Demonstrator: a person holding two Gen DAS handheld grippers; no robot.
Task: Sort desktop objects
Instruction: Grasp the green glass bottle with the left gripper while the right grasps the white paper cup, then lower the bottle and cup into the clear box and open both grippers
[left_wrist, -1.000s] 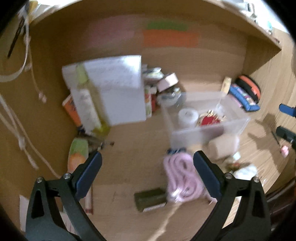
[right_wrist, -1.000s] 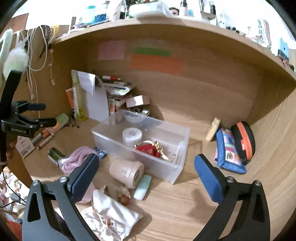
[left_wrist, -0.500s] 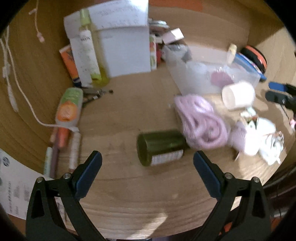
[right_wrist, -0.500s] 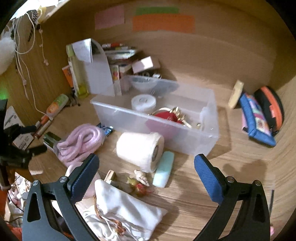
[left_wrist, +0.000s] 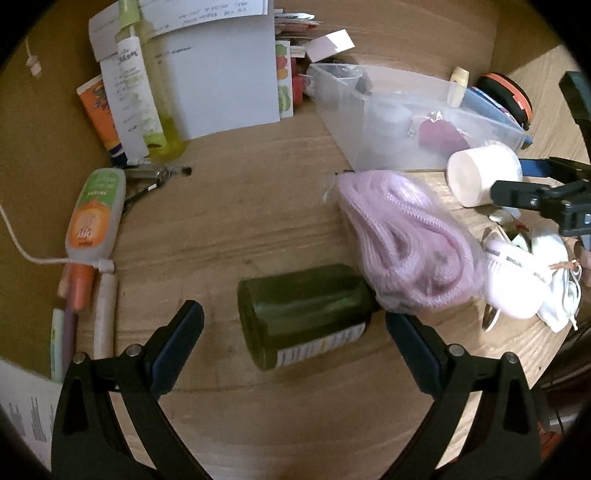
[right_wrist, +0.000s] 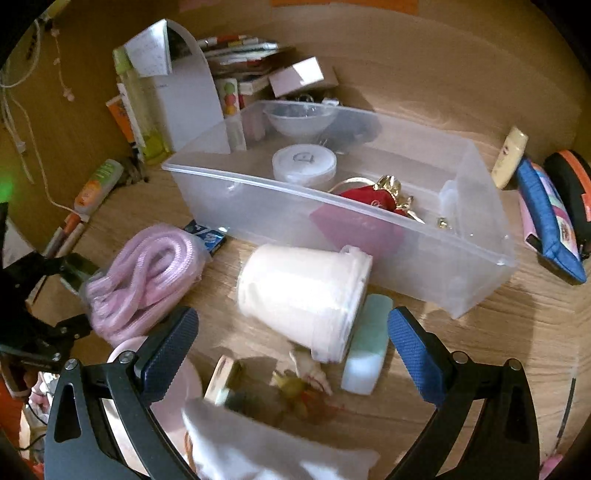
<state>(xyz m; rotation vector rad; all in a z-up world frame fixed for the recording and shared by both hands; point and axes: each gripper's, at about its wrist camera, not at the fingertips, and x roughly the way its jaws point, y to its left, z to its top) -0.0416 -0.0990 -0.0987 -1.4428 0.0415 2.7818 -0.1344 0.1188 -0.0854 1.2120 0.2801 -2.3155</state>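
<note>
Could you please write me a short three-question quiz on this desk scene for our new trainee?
1. True or false: the dark green bottle stands upright.
2. What lies in front of the right gripper? A) white cup B) orange tube C) blue pouch
3. Fill in: the red pouch lies inside the clear ____.

Key: 1 false, it lies on its side between the open fingers of the left gripper; 2 A; 3 bin.

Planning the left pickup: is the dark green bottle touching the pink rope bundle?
Touching. In the left wrist view the pink rope bundle, in its clear bag, overlaps and presses on the lying dark green bottle at its far end, with no gap.
</note>
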